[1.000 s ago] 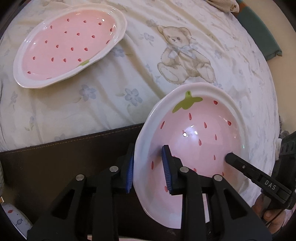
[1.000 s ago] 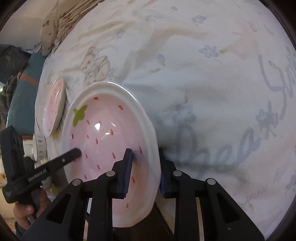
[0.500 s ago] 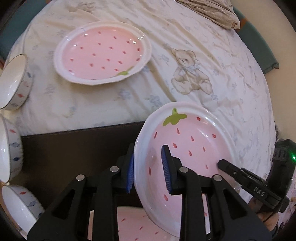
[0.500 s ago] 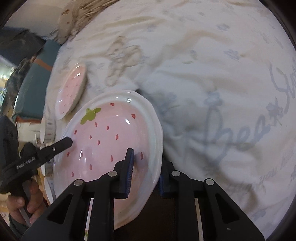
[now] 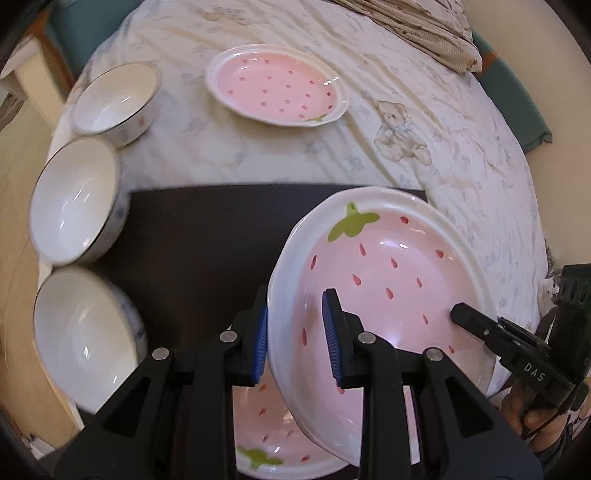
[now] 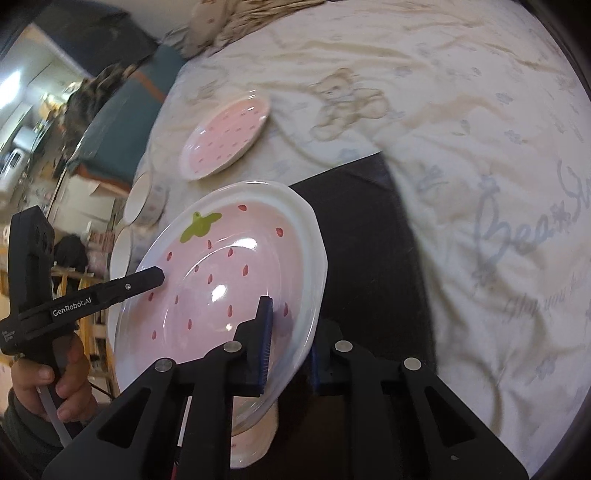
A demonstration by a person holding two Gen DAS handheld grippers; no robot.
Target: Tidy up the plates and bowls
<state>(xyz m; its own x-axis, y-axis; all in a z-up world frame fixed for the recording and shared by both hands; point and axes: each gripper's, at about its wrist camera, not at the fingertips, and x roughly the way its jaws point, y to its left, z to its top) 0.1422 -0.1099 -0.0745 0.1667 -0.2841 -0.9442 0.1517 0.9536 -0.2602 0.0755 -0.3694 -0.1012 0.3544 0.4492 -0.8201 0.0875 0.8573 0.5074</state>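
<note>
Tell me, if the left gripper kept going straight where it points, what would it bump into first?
Probably the other strawberry plate lying right below the held plate on the dark mat. The left gripper points steeply down, though depth is hard to judge.

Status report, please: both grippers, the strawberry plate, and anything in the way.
Left gripper and right gripper clamp opposite rims of the lifted strawberry plate. Second strawberry plate directly below on the dark mat. Nothing between.

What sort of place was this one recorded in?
Probably a home bedroom: the dishes sit on a bed sheet printed with a teddy bear, a pillow lies at the far end, and cluttered household shelves show beyond.
</note>
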